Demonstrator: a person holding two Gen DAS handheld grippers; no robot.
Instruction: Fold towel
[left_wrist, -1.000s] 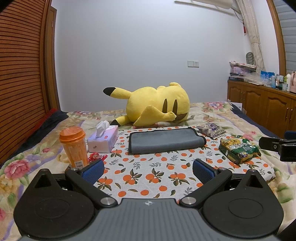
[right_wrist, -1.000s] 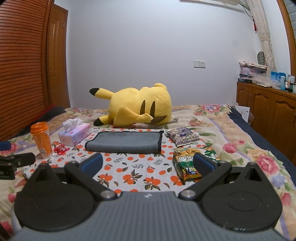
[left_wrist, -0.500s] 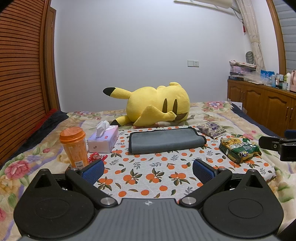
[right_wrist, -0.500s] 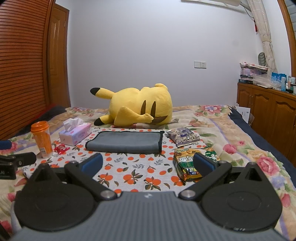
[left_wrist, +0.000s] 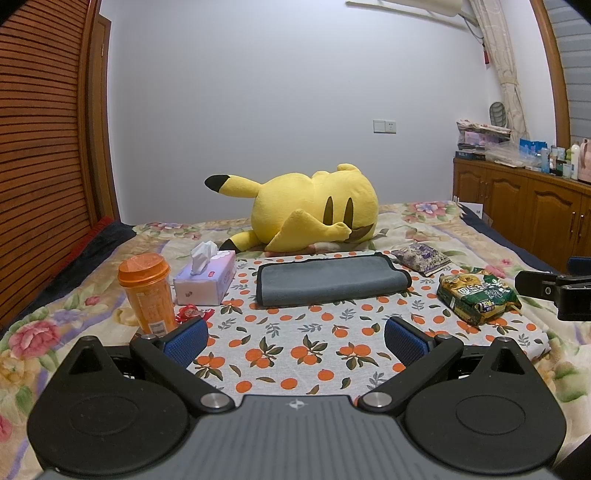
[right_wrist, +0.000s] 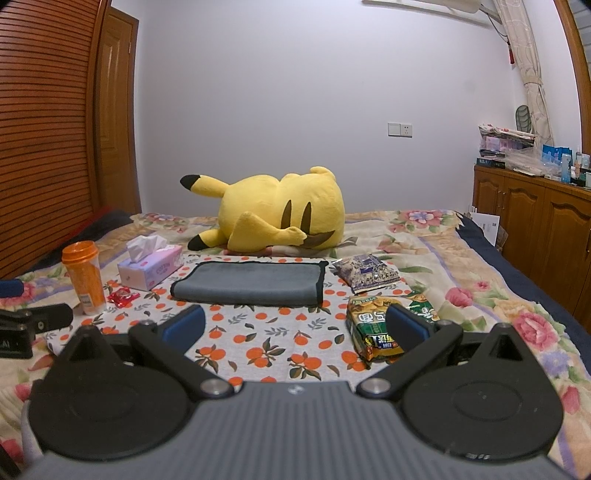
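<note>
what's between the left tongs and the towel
Only bare orange-print cloth: the left wrist view shows nothing between the open left tongs and the grey towel.

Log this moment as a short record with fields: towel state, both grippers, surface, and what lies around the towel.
towel: grey towel, already folded flat, untouched
left gripper: left gripper open, short of the towel
right gripper: right gripper open, holding nothing
surface: orange-print cloth on a floral bed
left of towel: tissue box, orange cup, red candy wrapper
right of towel: green snack bag, purple packet
behind towel: yellow plush toy
</note>
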